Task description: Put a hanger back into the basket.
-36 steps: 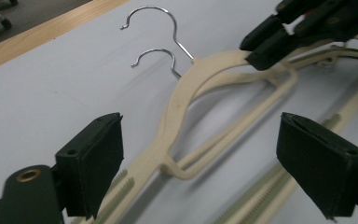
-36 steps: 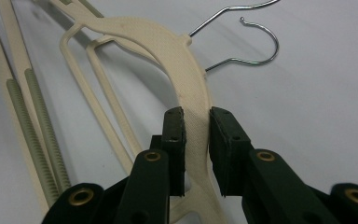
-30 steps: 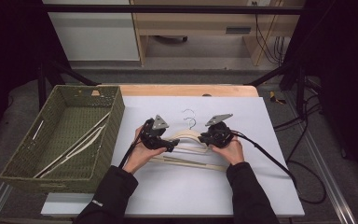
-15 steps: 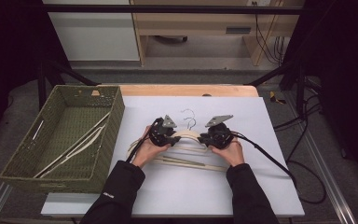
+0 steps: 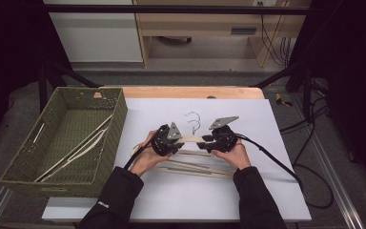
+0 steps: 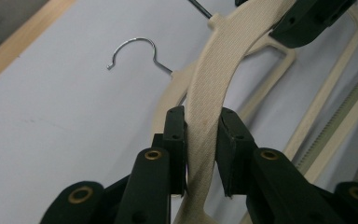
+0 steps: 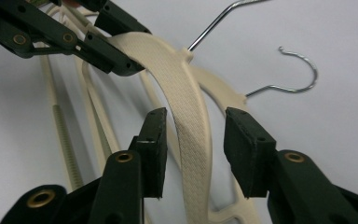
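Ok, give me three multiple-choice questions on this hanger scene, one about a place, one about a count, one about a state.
1. Where does the green basket sit?
A. at the table's left side
B. at its right side
C. on the floor

2. How many wire hooks lie bare on the white sheet in the left gripper view?
A. one
B. three
C. four

3. How do the right gripper jaws stand around the cream hanger?
A. clamped
B. apart, gaps either side
C. nowhere near it

A: the high view shows it at left.
A: one full hook.
B: the pads clear the hanger, having just opened.
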Tool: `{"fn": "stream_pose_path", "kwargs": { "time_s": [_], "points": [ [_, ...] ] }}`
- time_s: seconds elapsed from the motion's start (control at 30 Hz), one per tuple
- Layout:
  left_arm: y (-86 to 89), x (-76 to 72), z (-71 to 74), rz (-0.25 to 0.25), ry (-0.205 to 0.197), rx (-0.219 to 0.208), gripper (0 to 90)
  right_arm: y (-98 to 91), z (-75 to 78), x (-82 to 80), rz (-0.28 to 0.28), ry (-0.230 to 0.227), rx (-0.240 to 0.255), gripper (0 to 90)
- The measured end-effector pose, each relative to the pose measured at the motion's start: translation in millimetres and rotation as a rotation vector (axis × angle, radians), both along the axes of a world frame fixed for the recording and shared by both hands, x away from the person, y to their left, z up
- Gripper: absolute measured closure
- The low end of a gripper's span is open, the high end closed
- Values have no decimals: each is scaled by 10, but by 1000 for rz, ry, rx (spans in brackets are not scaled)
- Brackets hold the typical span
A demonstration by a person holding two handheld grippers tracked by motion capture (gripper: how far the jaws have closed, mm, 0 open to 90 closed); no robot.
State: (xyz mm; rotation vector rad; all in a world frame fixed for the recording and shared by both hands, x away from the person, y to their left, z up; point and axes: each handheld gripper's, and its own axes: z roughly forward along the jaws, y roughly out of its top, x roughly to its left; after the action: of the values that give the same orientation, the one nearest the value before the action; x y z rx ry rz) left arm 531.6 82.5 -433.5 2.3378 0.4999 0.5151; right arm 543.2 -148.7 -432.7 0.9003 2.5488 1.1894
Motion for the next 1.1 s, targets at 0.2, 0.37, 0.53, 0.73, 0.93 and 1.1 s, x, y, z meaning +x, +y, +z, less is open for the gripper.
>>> {"fn": "stream_pose_path", "kwargs": {
  "time_s": [0.2, 0.37, 0.53, 0.73, 0.93, 1.1],
  "points": [
    [76, -96, 42, -15, 12, -40, 744, -5, 29, -35, 90, 59, 30, 768],
    [187, -214, 144, -16, 25, -115, 597, -32, 75, -91, 138, 69, 40, 786],
    [356, -370, 267, -25, 45, -196, 329, -61, 168, -250, 190, 70, 72, 810],
    [521, -528, 383, -19, 55, -266, 238, -91, 242, -364, 222, 73, 104, 848],
    [590, -639, 488, -40, 41, -294, 232, -128, 326, -514, 245, 79, 138, 869],
    [568, -691, 548, -79, 58, -278, 234, -203, 444, -637, 273, 56, 172, 869]
  ]
}}
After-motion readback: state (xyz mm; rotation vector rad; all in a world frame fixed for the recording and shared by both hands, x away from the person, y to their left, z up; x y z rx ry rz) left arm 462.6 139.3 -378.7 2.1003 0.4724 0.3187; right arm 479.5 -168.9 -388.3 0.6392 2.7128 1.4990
